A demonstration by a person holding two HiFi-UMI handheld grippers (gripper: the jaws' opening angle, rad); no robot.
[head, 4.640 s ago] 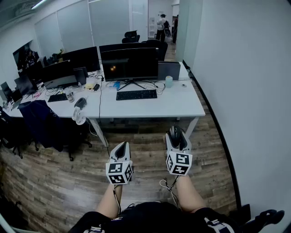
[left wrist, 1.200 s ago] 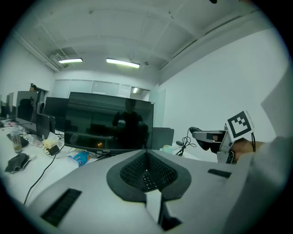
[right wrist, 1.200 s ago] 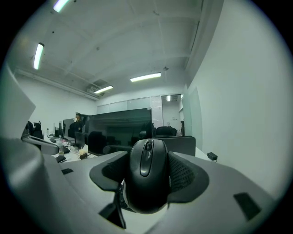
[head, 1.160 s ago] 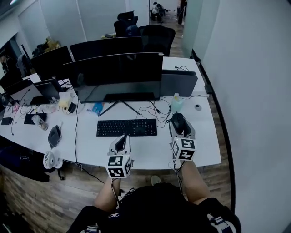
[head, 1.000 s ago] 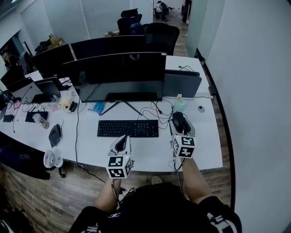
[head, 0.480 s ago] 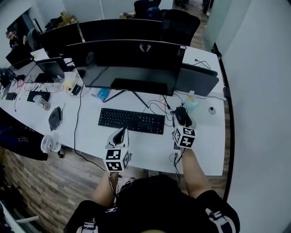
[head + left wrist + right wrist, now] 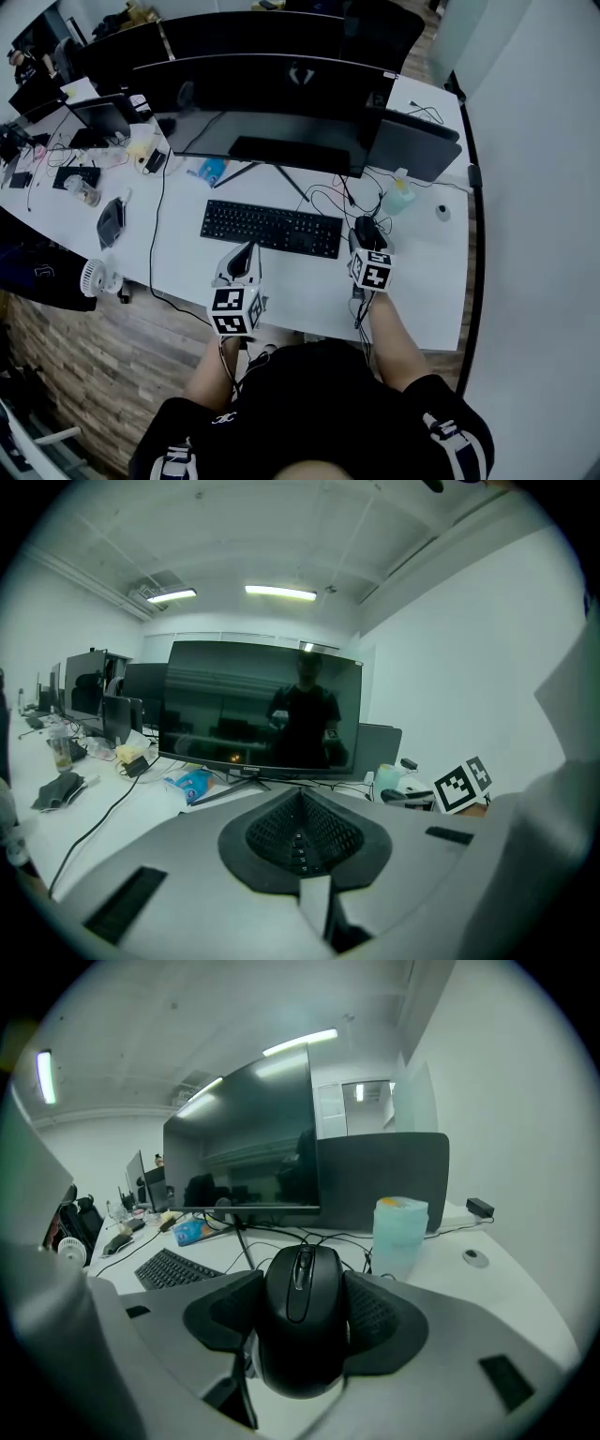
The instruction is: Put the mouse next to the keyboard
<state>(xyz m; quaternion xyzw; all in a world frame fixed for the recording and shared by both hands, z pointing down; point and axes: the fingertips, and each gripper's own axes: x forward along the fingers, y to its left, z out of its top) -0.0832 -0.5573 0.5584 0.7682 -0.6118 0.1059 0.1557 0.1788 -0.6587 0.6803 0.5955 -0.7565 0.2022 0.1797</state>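
A black mouse point(image 7: 302, 1321) sits between the pads of my right gripper point(image 7: 302, 1316), which is shut on its sides. In the head view that right gripper point(image 7: 367, 236) holds the mouse point(image 7: 365, 231) over the white desk point(image 7: 412, 281), just right of the black keyboard point(image 7: 271, 229). The keyboard point(image 7: 175, 1267) shows at lower left in the right gripper view. My left gripper point(image 7: 246, 258) hovers near the desk's front edge below the keyboard; its jaws are pressed together with nothing between them point(image 7: 300, 832).
A large dark monitor point(image 7: 262, 103) stands behind the keyboard, with cables point(image 7: 333, 199) trailing from its stand. A pale green bottle point(image 7: 398, 197) and a dark laptop stand point(image 7: 417, 155) are behind the mouse. The wall runs along the right; clutter sits far left.
The view has shifted closer over the desk. My right gripper with the mouse has moved forward to a spot beside the keyboard's right end; the left gripper has come along with it.
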